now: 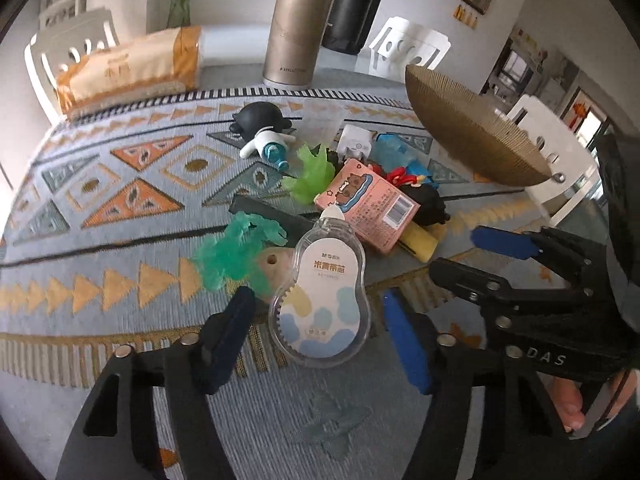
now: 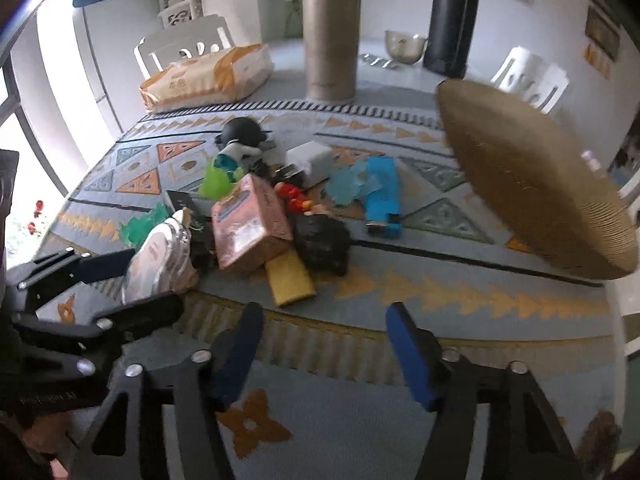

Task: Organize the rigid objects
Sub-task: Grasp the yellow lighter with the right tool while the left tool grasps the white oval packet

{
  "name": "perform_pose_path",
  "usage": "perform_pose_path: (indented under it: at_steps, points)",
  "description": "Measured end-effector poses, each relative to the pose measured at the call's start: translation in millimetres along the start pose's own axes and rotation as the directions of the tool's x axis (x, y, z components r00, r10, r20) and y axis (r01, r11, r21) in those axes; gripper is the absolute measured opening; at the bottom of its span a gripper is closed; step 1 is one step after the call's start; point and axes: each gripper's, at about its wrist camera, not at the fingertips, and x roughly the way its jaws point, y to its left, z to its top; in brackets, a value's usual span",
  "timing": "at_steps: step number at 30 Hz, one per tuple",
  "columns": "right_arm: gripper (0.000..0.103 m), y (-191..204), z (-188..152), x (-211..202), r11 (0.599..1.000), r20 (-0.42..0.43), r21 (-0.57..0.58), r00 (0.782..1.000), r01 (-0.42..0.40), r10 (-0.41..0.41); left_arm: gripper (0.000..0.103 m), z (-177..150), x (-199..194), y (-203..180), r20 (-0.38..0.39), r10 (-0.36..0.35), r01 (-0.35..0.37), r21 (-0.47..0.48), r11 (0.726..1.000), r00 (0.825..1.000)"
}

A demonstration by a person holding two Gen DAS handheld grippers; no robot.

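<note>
A clear correction-tape dispenser [image 1: 322, 294] lies between my left gripper's [image 1: 320, 340] open fingers, apart from both pads; it also shows in the right wrist view [image 2: 158, 258]. Behind it lies a pile: a pink box [image 1: 368, 206] [image 2: 248, 226], a yellow block [image 2: 290, 278], a black figure [image 2: 322, 242], green plastic leaves [image 1: 236, 254], a blue toy [image 2: 382, 196], a white charger [image 2: 310, 160] and a black-headed figurine [image 1: 262, 130]. My right gripper [image 2: 324, 350] is open and empty at the near edge of the mat, in front of the pile.
A woven brown basket [image 2: 536, 184] [image 1: 472, 132] stands tilted at the right. A gold flask [image 2: 330, 32], a black flask [image 2: 452, 16], a metal bowl [image 2: 404, 46] and a tissue pack [image 2: 208, 78] stand at the back. White chairs surround the table.
</note>
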Motion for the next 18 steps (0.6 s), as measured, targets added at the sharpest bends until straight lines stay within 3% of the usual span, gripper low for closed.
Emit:
perform_pose_path:
  at_steps: [2,7,9,18]
  points:
    - [0.054,0,1,7,0.999,-0.025,0.030,0.999,-0.042,0.042,0.051,0,-1,1,0.008,0.019,-0.019,0.000,1.000,1.000]
    - [0.044,12,8,12,1.000,-0.002,0.004,1.000,-0.001,0.001,0.051,2,-3,11,0.018,-0.018,0.019,-0.039,0.999,1.000]
    - [0.027,12,8,12,1.000,0.000,-0.004,1.000,-0.007,0.007,0.051,2,-4,14,0.026,-0.026,0.027,-0.054,0.998,0.999]
    - [0.025,6,-18,-20,1.000,0.019,0.008,1.000,0.005,-0.005,0.051,-11,-18,16,0.050,0.000,0.004,-0.079,0.997,0.999]
